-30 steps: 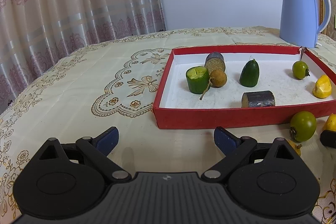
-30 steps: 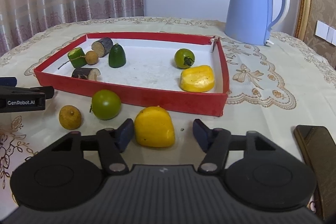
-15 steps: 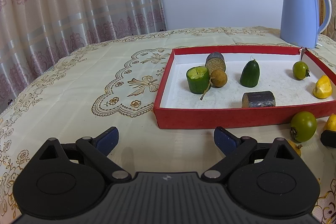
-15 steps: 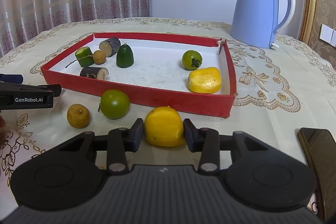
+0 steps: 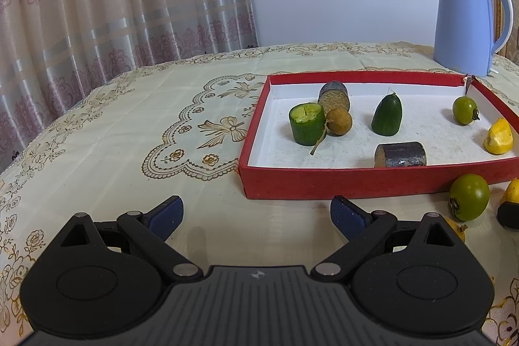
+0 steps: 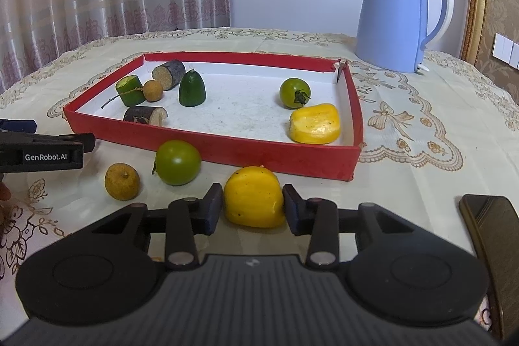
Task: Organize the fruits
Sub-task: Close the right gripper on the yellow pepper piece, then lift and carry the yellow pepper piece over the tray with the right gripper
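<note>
A red tray (image 6: 227, 148) (image 5: 356, 182) with a white floor holds cucumber pieces, two dark sugarcane chunks, a longan, a small green tomato (image 6: 294, 93) and a yellow fruit piece (image 6: 315, 124). In front of it on the cloth lie a yellow fruit piece (image 6: 253, 200), a green tomato (image 6: 177, 162) (image 5: 469, 197) and a brown longan (image 6: 122, 181). My right gripper (image 6: 253, 209) is shut on the front yellow fruit piece, pads against both its sides. My left gripper (image 5: 256, 214) is open and empty over the cloth left of the tray's near corner; it also shows in the right wrist view (image 6: 45, 148).
A blue electric kettle (image 6: 395, 21) (image 5: 467, 25) stands behind the tray at the back right. A dark phone (image 6: 496, 235) lies on the cloth at the right. Curtains hang behind the table on the left.
My right gripper has closed its fingers onto the front yellow fruit piece and moved slightly forward. The left gripper has stayed still and open.
</note>
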The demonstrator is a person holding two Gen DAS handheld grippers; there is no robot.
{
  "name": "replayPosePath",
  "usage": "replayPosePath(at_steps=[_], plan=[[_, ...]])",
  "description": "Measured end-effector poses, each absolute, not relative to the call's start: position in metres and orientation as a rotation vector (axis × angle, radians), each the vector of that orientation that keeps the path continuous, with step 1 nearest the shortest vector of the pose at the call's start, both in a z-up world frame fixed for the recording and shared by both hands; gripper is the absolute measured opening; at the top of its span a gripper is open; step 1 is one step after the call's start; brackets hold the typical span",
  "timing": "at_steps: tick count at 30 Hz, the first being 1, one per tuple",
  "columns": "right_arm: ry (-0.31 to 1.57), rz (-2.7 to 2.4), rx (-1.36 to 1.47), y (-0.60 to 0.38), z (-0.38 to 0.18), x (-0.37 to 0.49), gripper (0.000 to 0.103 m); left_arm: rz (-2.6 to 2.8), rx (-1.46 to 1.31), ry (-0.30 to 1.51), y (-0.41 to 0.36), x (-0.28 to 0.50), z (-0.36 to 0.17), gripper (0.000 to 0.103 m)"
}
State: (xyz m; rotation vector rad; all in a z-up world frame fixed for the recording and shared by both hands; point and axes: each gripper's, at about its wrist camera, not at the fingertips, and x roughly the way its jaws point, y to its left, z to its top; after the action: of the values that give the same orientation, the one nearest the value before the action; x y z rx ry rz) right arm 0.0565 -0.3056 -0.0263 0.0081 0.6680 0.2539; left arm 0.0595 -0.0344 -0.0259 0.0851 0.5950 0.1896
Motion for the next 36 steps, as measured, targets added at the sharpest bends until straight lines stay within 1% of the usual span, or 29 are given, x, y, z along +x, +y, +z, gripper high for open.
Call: replayPosePath(at_steps=[15, 36], plan=[[0.646, 0.26, 0.009, -0.305, -0.018, 0.053, 0.037, 0.189, 0.084, 0.597, -0.034, 0.06, -0.026, 0.098], [0.589, 0.276, -0.008, -0.298, 0.006, 0.058, 0.037, 0.187, 0.08, 0.6, -0.035, 0.061, -0.026, 0.098]])
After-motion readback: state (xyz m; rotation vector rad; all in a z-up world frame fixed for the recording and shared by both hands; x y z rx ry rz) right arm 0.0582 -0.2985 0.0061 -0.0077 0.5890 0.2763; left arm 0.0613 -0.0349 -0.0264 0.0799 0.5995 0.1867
